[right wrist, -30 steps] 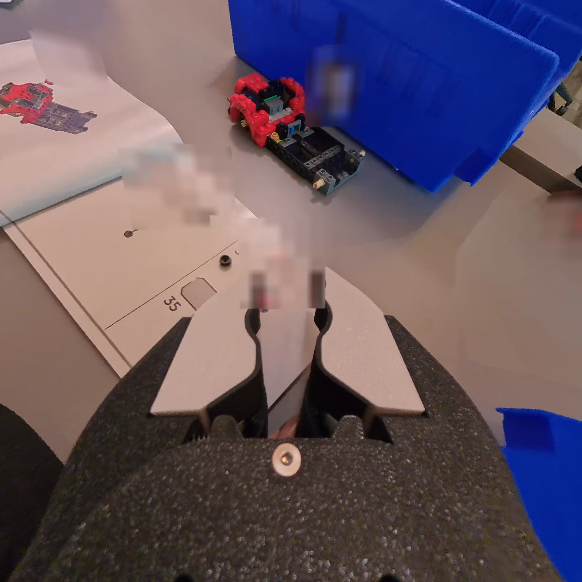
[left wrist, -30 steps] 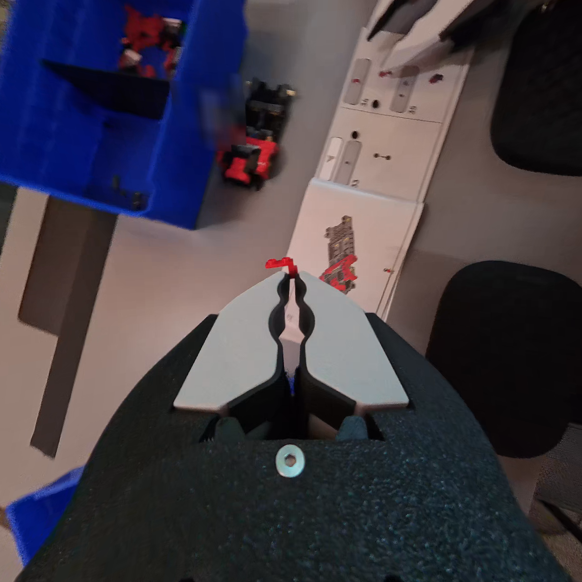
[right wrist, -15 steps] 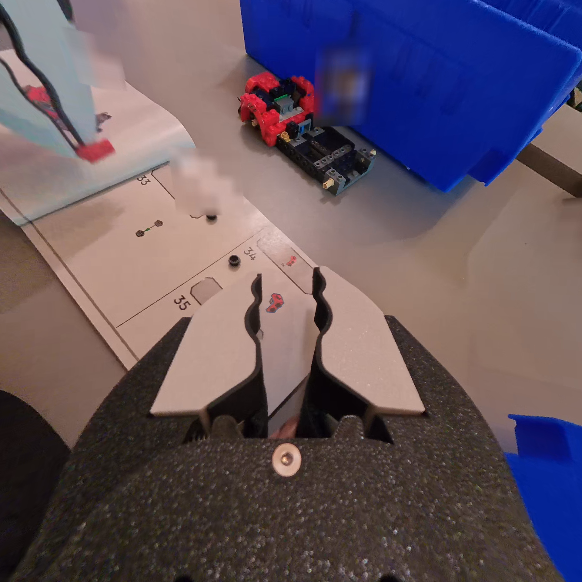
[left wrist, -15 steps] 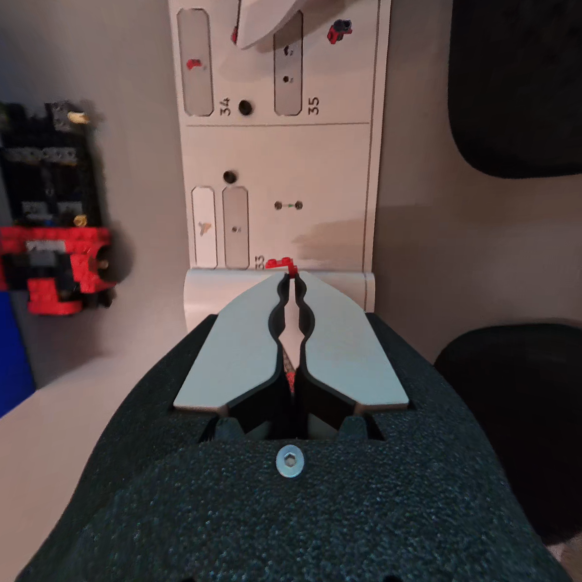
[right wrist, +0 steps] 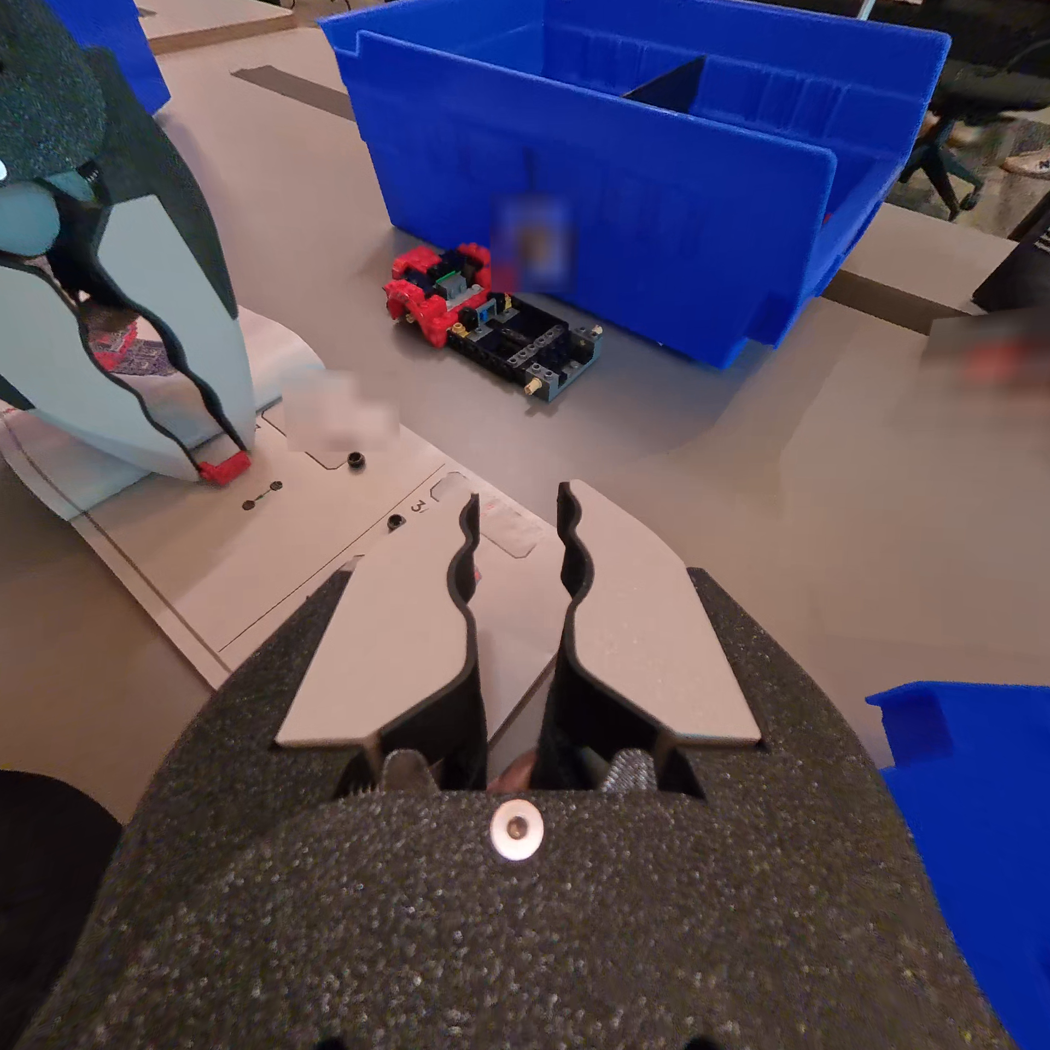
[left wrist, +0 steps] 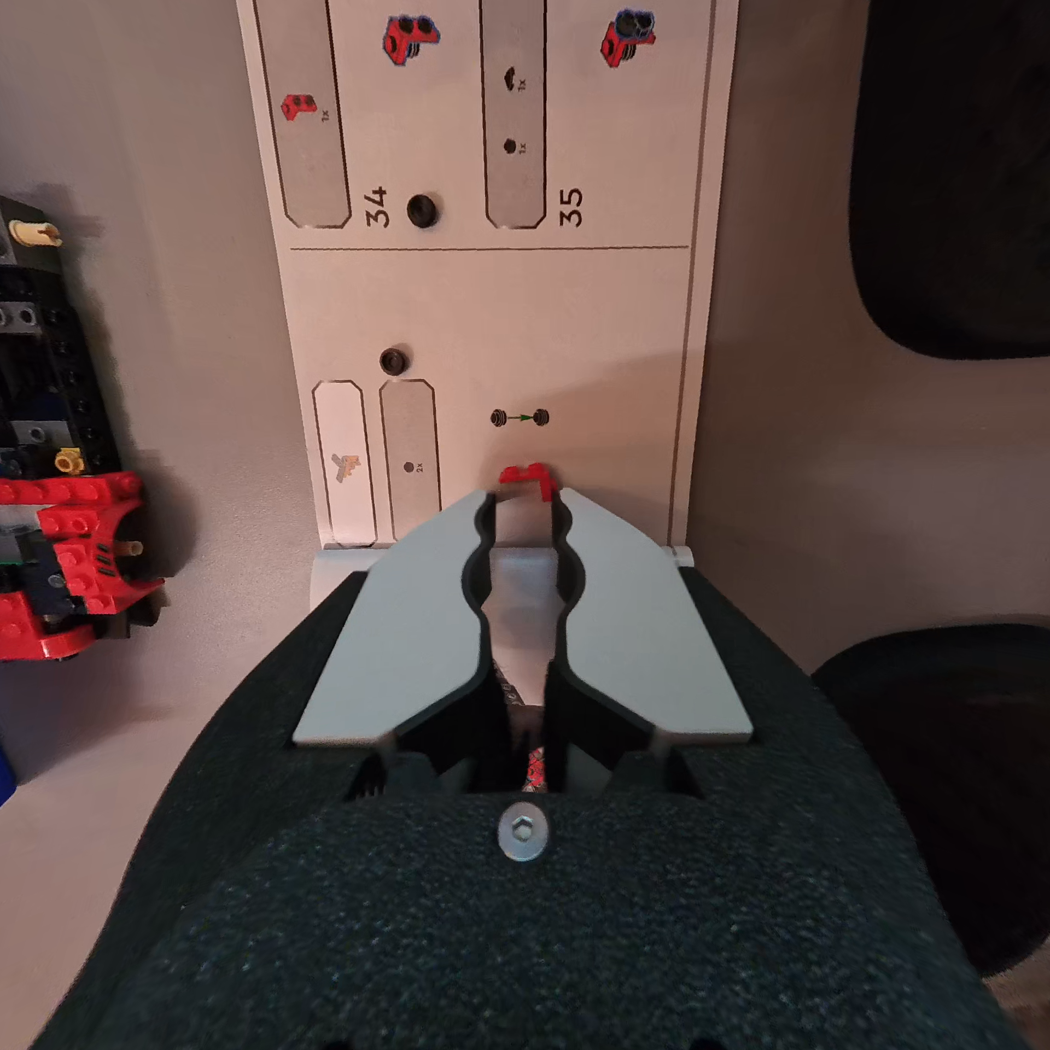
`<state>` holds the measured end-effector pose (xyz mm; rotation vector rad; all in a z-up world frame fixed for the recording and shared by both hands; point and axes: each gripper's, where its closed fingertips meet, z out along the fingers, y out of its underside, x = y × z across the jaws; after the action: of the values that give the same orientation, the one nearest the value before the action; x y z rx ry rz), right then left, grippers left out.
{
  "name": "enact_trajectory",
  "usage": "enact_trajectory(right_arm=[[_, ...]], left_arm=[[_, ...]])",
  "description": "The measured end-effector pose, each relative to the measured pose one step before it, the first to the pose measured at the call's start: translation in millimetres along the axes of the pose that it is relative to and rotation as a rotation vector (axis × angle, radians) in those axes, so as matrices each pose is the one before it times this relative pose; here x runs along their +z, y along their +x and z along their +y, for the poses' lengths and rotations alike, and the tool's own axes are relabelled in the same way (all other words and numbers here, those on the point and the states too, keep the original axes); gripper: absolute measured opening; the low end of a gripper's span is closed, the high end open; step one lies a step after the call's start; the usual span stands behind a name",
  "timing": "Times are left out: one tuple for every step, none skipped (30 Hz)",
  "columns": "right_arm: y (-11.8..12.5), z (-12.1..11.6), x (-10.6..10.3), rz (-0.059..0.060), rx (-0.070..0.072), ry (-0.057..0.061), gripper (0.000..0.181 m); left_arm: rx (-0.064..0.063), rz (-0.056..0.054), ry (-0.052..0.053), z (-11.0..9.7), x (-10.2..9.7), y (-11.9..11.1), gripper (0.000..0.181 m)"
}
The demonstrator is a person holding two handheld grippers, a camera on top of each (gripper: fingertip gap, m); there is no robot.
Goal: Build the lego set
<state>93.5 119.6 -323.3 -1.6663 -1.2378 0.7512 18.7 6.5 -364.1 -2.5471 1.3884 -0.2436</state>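
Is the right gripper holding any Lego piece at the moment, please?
No, the right gripper has its jaws apart with only the instruction sheet showing between them.

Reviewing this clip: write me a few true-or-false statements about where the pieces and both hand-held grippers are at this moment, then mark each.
1. The left hand-held gripper is open, with the small red piece at its fingertips on the instruction sheet. True.
2. The right hand-held gripper grips a black stud. False: it is open and empty.
3. Two loose black round pieces lie on the sheet. True.
4. The partly built car sits inside the blue bin. False: it stands on the table beside it.
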Motion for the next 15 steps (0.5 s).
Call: enact_trajectory(right_arm=[[-0.09,-0.18,-0.16,0.0024,-0.0058,0.0,0.026],[0.16,-0.32,-0.25,0.0013,-0.001,0.0022,0.026],[0.61,-0.41,-0.46,0.0019,0.0039,0.0033,0.026],[0.77,-0.5,-0.51,0.0007,0.0083,0.0058,0.026],[0.65,-0.71,-0.5,-0.002,0.0129,0.0067,0.026],[0.76,-0.73,-0.57,-0.0028,0.0147,0.007,0.026],[0.59,-0.86,-0.6,-0.0027,0.0133,0.008,0.026],[0.65,-0.87,-0.57,-0.0022,0.0116,0.0077,0.026],[0.48,-0.61,-0.51,-0.0018,0.0093,0.0057,0.026],[0.49,-0.51,-0.43,-0.0002,0.0067,0.0043,0.026],[0.36,-0.55,-0.37,0.0006,0.0037,0.0045,0.026],[0.17,-0.47,-0.15,-0.0003,0.0016,0.003,0.026],[-0.08,-0.19,-0.03,-0.0014,0.0003,0.0009,0.026],[-0.36,-0.3,0.02,-0.0015,-0.0009,0.0009,0.026],[-0.4,-0.21,0.03,-0.0018,-0.0022,0.001,0.026]], left_arm=[[0.0001,0.0003,-0.002,0.58,-0.12,0.31,0.02],[-0.0006,0.0014,-0.002,0.68,-0.16,0.32,0.022],[-0.0024,0.0024,0.0012,0.25,-0.14,0.43,0.024],[-0.0043,0.0008,0.0036,-0.06,-0.3,-0.03,0.027],[-0.0047,0.0005,0.0028,-0.05,-0.23,-0.23,0.029],[-0.0041,0.0003,0.0004,0.32,-0.42,-0.2,0.032],[-0.0027,-0.0025,0.0015,0.03,-0.71,-0.51,0.032],[-0.001,-0.004,0.0062,-0.52,-1.22,-0.52,0.033],[-0.0007,-0.0021,0.0093,-0.83,-1.34,-0.18,0.034],[-0.0014,0.0005,0.0094,-0.94,-1.1,0.16,0.034],[-0.0022,0.0005,0.0071,-0.68,-0.63,0.23,0.033],[-0.0021,0.0003,0.0018,0.11,0.01,0.2,0.033],[-0.0001,0.0001,-0.003,0.59,0.57,0.26,0.033],[0.0019,-0.0008,-0.0048,0.76,0.69,0.32,0.033],[0.0024,-0.0017,-0.0028,0.48,0.52,0.14,0.033]])
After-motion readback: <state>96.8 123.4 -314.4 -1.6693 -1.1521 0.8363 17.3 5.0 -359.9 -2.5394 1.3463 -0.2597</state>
